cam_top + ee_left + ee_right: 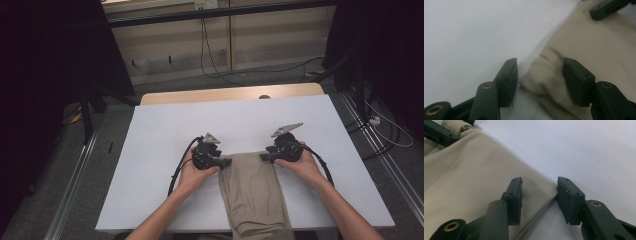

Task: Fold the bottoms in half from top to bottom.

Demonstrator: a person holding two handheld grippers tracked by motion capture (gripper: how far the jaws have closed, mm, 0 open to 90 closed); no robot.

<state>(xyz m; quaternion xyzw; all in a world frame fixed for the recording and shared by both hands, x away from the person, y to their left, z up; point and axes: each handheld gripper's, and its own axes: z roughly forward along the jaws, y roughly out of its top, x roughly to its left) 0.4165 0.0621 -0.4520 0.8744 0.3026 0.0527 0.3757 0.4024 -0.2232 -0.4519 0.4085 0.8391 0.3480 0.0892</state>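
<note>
Both claws sit at the far corners of the folded beige trousers (254, 192) on the white table (160, 130). Left gripper (540, 75) and right gripper (539, 195) each straddle a corner, jaws apart, seemingly not pinching the cloth.

Setting: lab / recording bay, not a home. Evidence: white rectangular desk (165, 130) w/ pale wood strip along far edge, standing on grey carpeted floor (45, 185); aluminium floor rails (75, 182) either side of desk; black stands & dark curtain-like panels (45, 45) left & right; loose black cables (210, 55) trailing over floor at back; beige wall panels (260, 35) behind. Dim room, desk lit.
</note>
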